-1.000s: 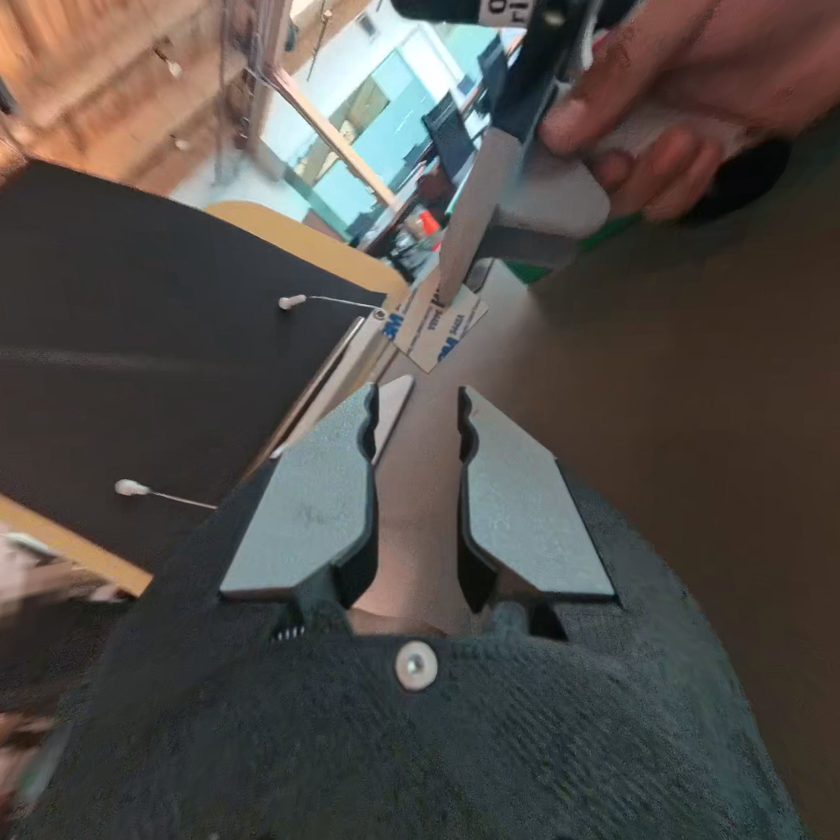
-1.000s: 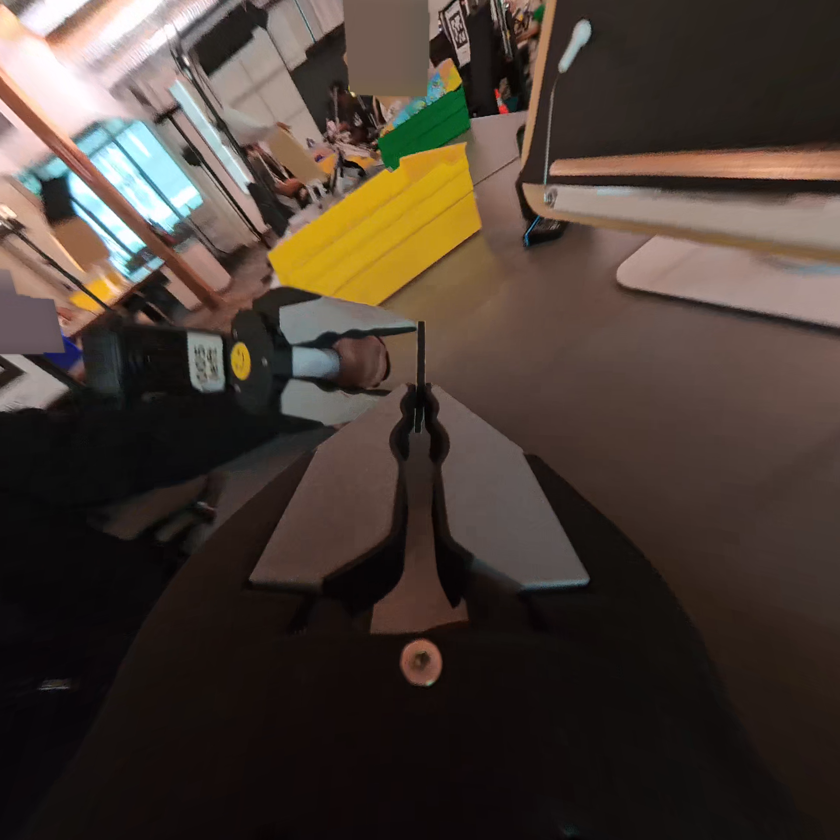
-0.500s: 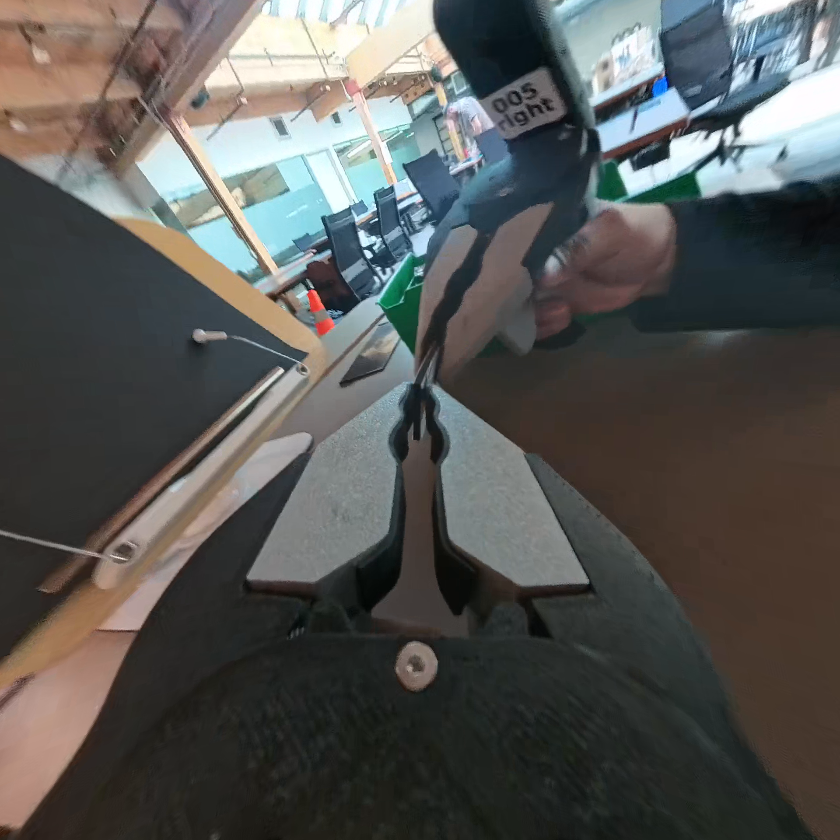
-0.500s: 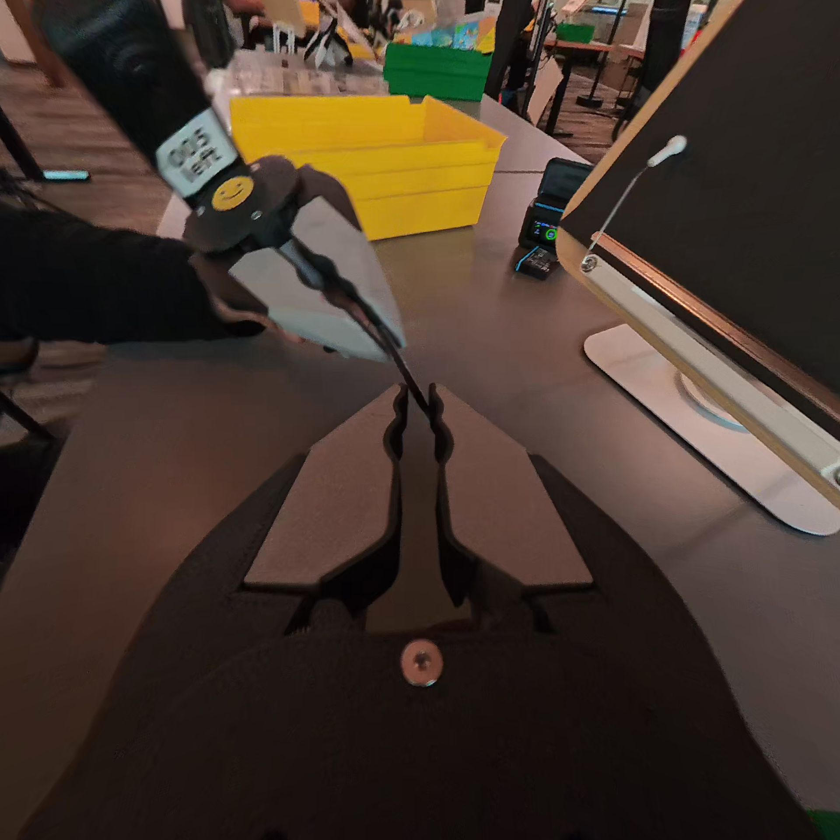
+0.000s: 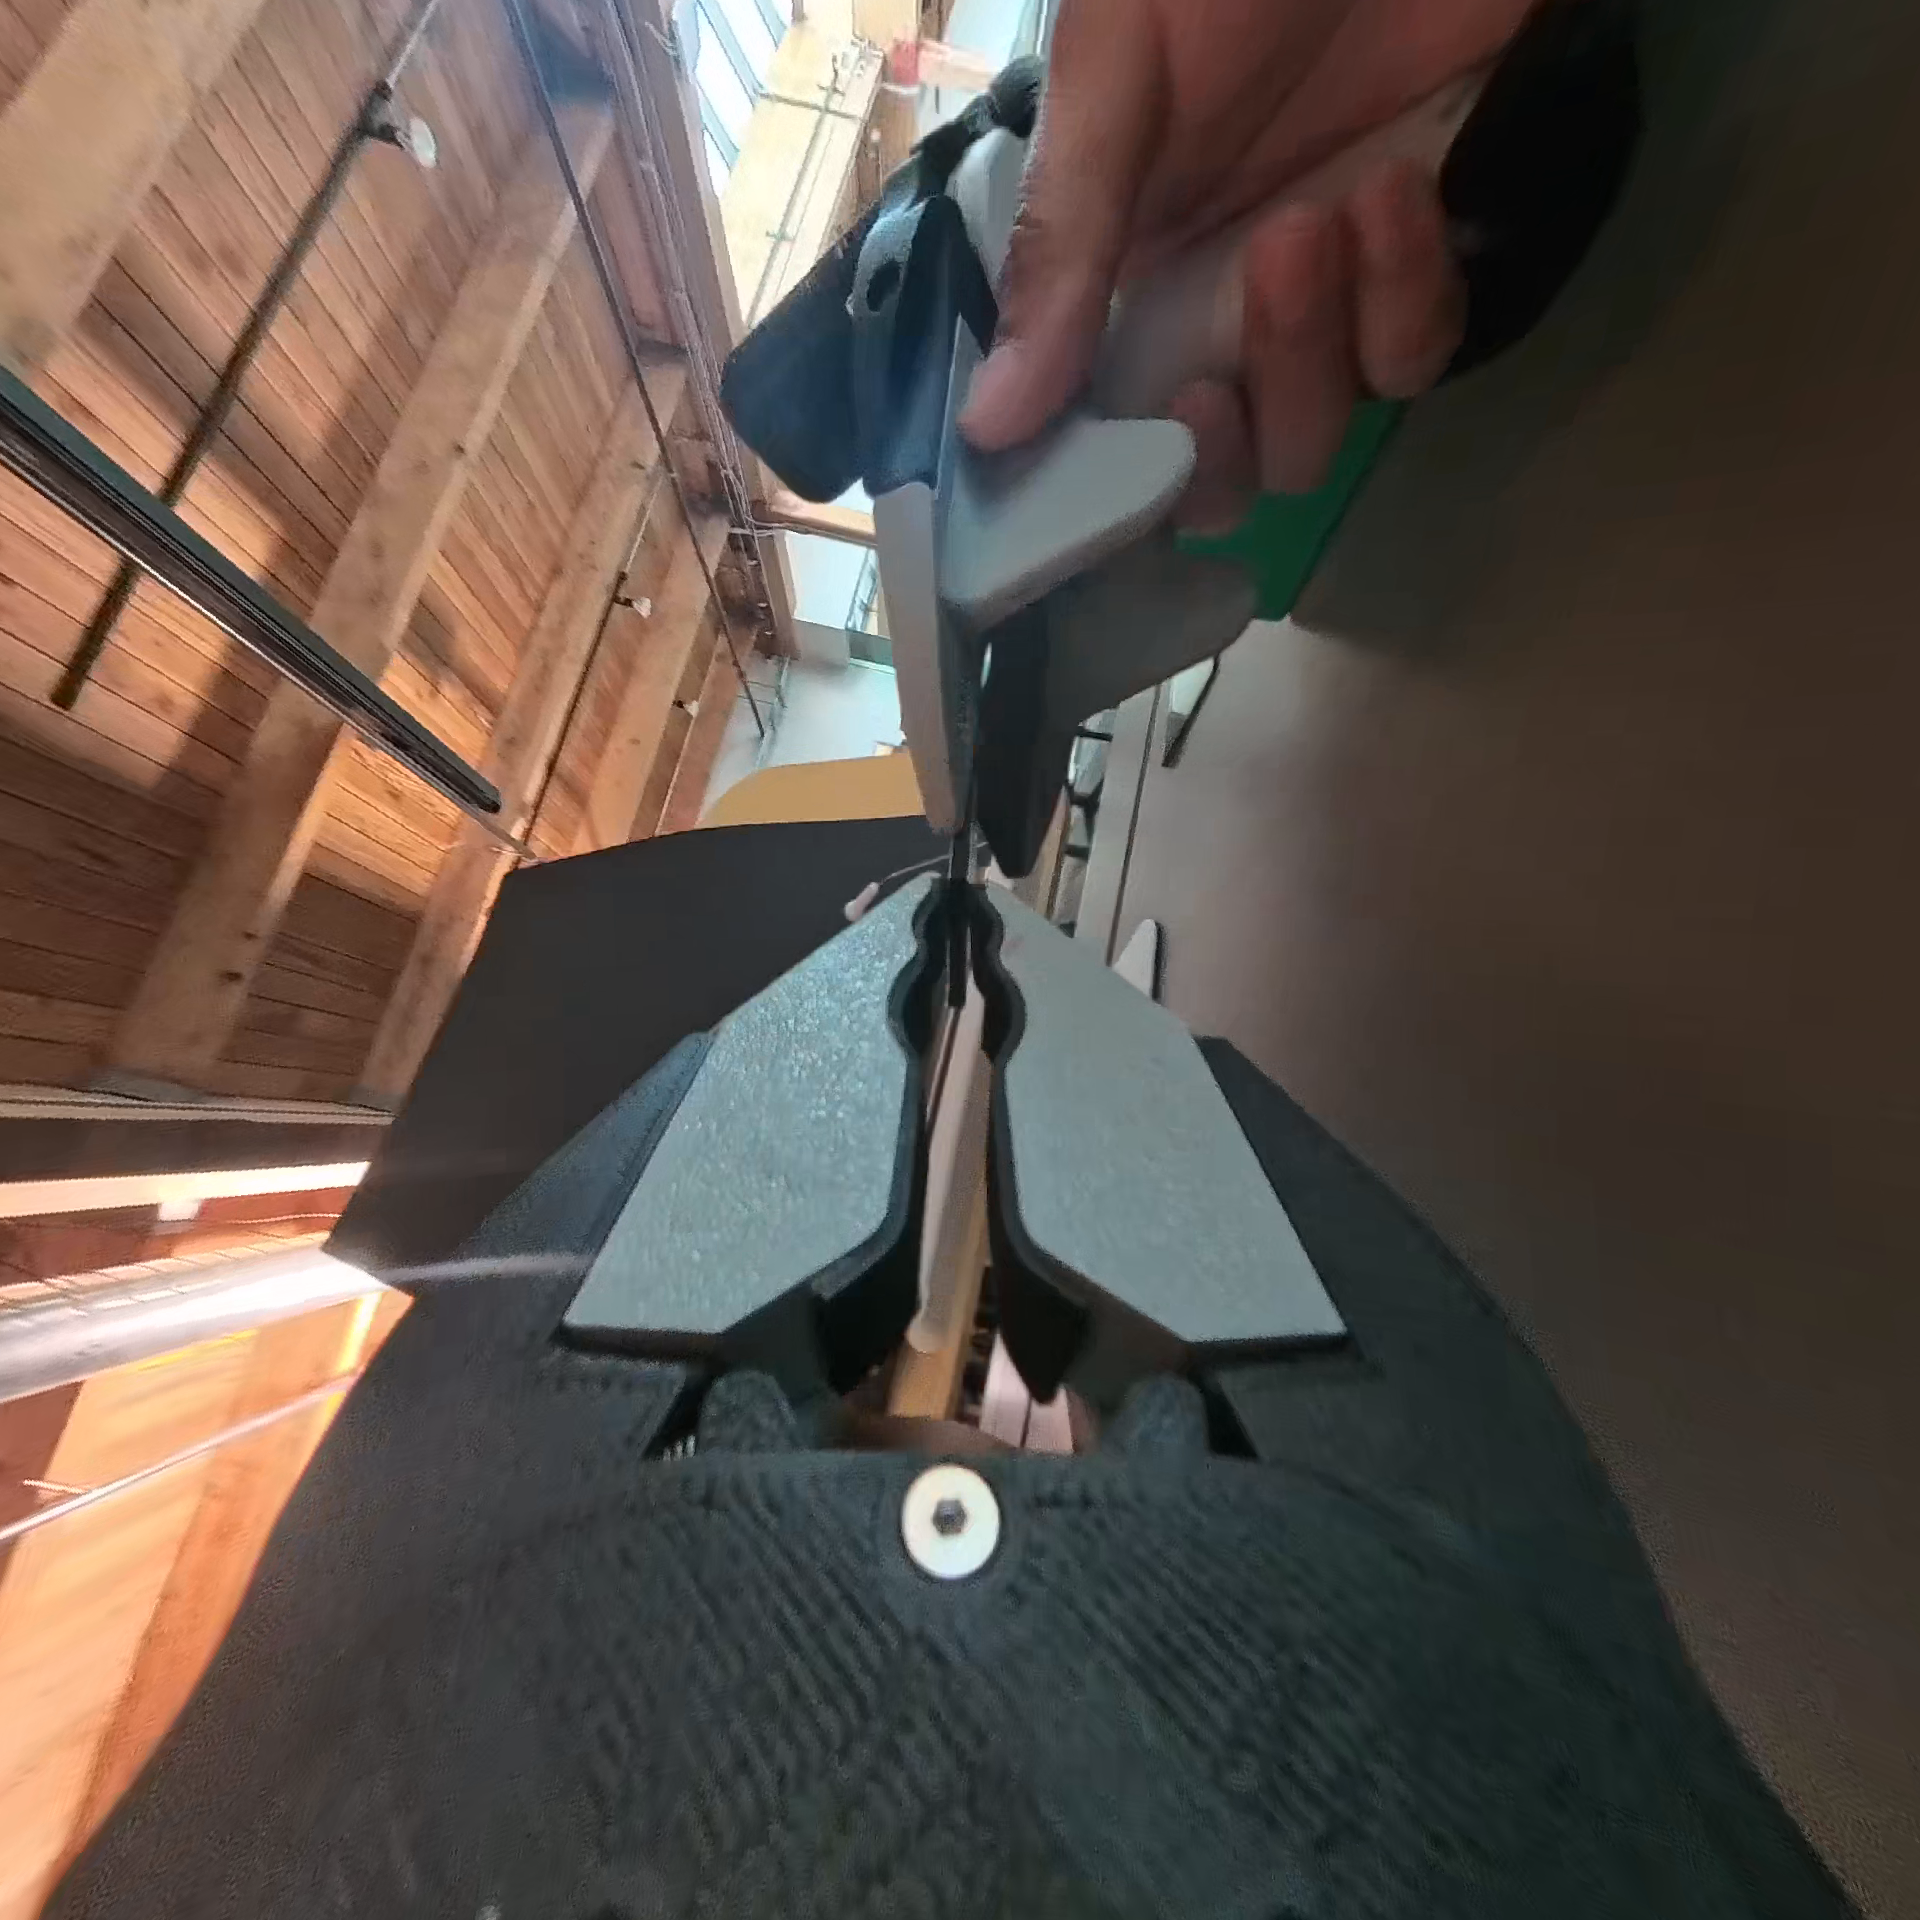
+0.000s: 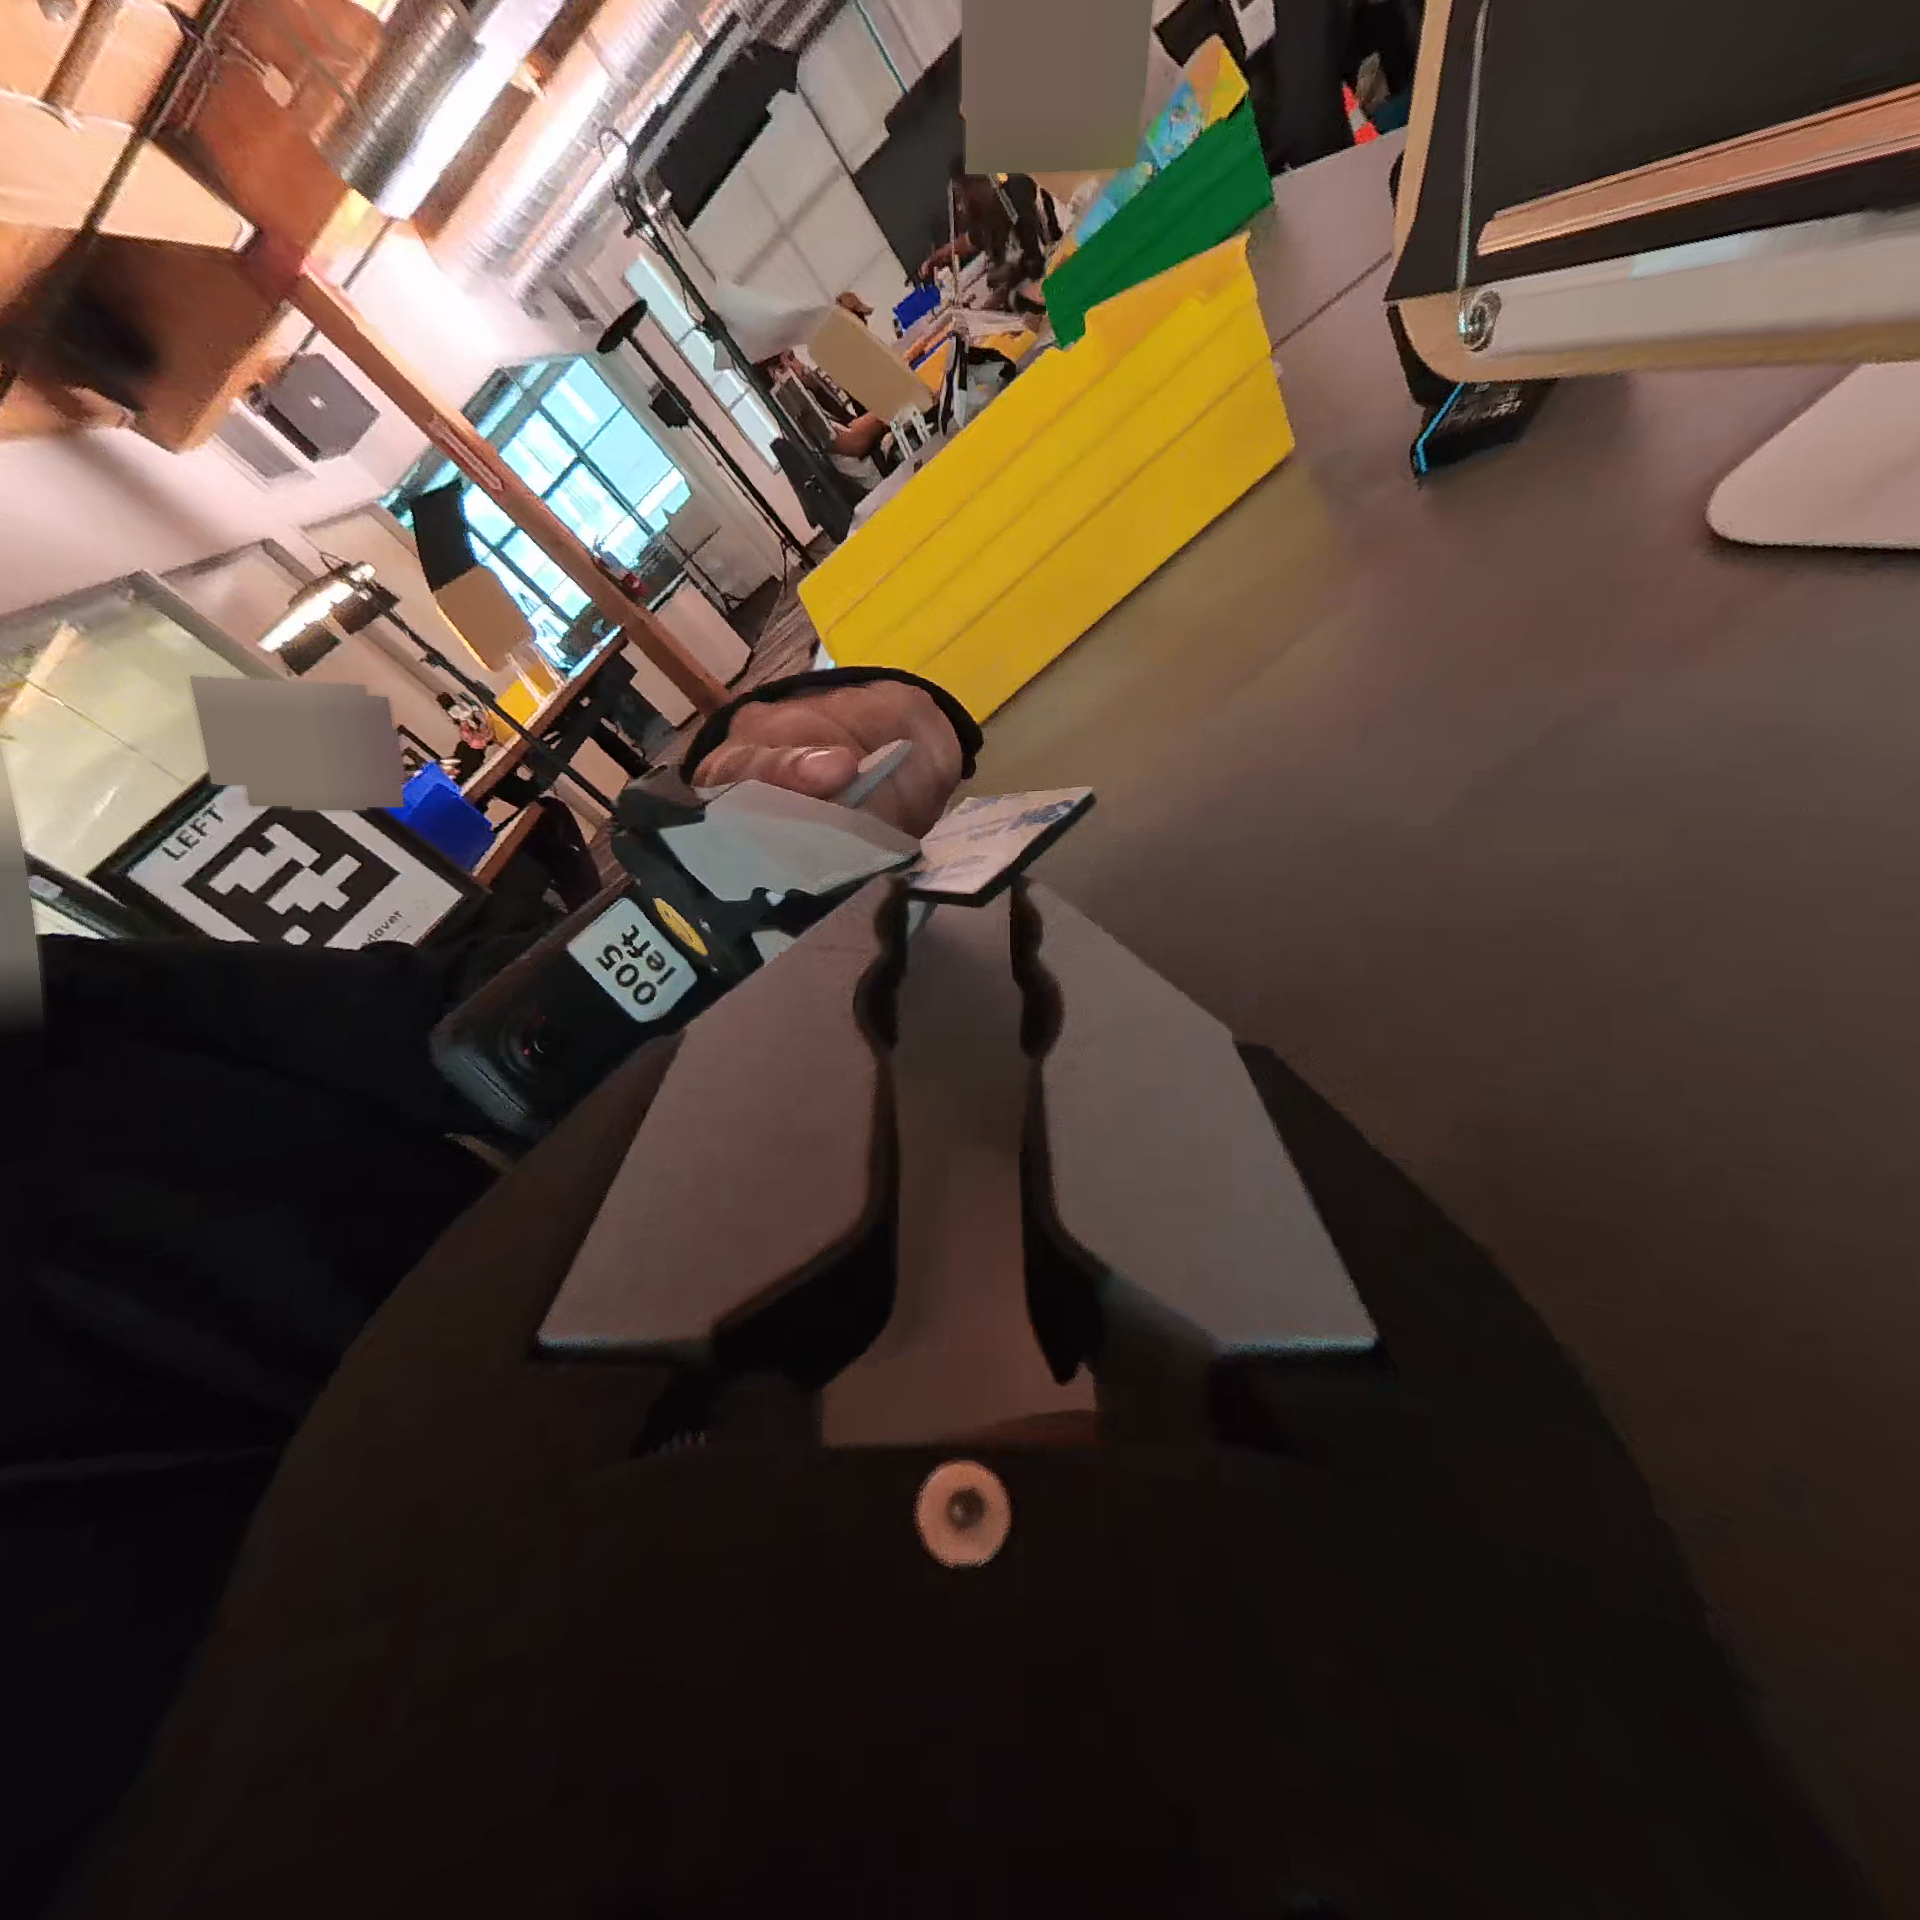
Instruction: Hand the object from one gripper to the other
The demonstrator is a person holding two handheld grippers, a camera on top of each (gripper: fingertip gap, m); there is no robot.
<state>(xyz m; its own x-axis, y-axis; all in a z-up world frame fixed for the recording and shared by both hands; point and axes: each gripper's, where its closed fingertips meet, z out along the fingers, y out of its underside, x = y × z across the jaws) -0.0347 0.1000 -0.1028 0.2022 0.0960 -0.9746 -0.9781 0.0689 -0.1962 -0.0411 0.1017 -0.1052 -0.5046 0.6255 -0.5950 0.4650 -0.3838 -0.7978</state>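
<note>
Since half a second ago the right gripper (image 6: pixel 951 904) has let go: its jaws, then pinched narrow, are now standing apart with a clear gap. The left gripper (image 5: pixel 961 906) is keeping the hold instead, its jaws nearly closed and clamping the card (image 6: pixel 1000 837) right at the tips. That is probably so the card's free end sticks out for the other claw to reach.

The card is hanging in the air above the table (image 6: pixel 1507 987), just ahead of the right fingertips. It is thin, stiff and flat, pale and printed on top with a dark edge. From the left wrist view it is showing only as a black sliver, and I can't quite tell whether the right fingers are brushing it.

The finger faces are matte grey with a grainy texture and notched inner edges, suiting a slim thing. A hand (image 5: pixel 1247 229) is squeezing the right gripper's grey handle. Farther off, ribbed yellow bins (image 6: pixel 1091 499) are sitting on the table.
</note>
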